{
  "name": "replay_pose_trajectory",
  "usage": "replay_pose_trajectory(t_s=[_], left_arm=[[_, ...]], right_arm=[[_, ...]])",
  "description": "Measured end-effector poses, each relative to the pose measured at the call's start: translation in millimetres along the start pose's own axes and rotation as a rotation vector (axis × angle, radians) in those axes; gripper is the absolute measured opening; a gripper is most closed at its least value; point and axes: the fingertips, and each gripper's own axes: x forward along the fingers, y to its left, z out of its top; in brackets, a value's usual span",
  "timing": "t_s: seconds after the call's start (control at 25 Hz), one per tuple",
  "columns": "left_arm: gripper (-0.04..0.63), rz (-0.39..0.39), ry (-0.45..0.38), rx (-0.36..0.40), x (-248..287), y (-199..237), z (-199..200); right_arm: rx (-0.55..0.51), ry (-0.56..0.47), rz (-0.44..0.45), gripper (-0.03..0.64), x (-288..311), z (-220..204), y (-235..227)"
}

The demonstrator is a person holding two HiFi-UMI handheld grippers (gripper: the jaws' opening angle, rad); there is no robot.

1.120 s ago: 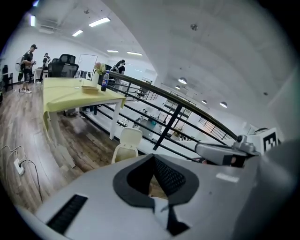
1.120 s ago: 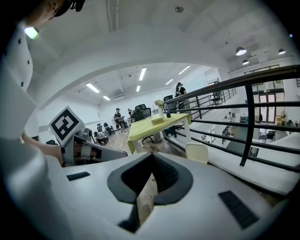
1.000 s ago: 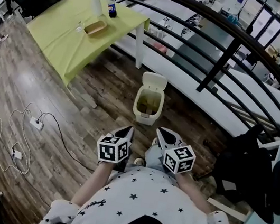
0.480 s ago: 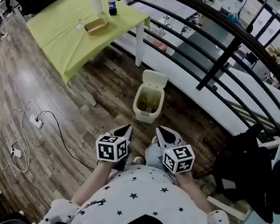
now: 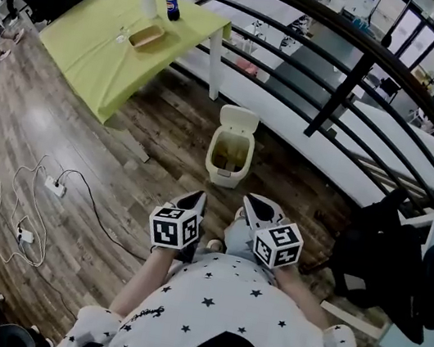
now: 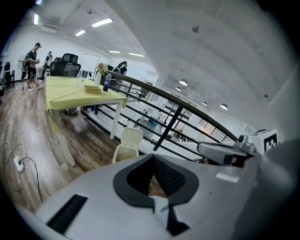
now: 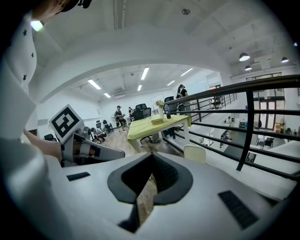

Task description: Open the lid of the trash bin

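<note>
Head view: looks steeply down on a cream plastic trash bin (image 5: 227, 162) standing on the brown wood-plank floor (image 5: 118, 168), its flip lid (image 5: 240, 119) raised upright at the far rim and the inside open to sight. Shows a black metal railing (image 5: 342, 74) just beyond the bin. Shows, beyond the bin and to its left, a table under a lime-green cloth (image 5: 106, 49) carrying a dark bottle with a blue label (image 5: 173, 4). Puts the left gripper (image 5: 198, 198) and the right gripper (image 5: 250, 203) side by side on the near side of the bin, apart from it, each tapering to a closed point aimed toward it. Picks out a white power strip with cables (image 5: 55, 188) on the floor, well to the left of the bin.

Left gripper view: finds the left gripper (image 6: 153, 156) with jaws together at the tips and nothing between them. Catches the bin (image 6: 123, 152) beyond the tips and to their left, lid (image 6: 131, 137) up, well apart from the jaws.

Right gripper view: finds the right gripper (image 7: 152, 154) likewise closed tip to tip and empty, with only floor showing through the slit lower down. Catches the lid (image 7: 194, 153) over the gripper body, right of the tips, with the railing (image 7: 248, 122) behind it.
</note>
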Motion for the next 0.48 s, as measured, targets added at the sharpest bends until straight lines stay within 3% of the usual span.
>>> replay_pose_trajectory(t_s=[0.48], left_arm=[[0.012,0.003,0.007,-0.002,0.2,-2.5,-8.0]], right_arm=[[0.003,0.004,-0.003,-0.006,-5.8,-7.4,-2.8]])
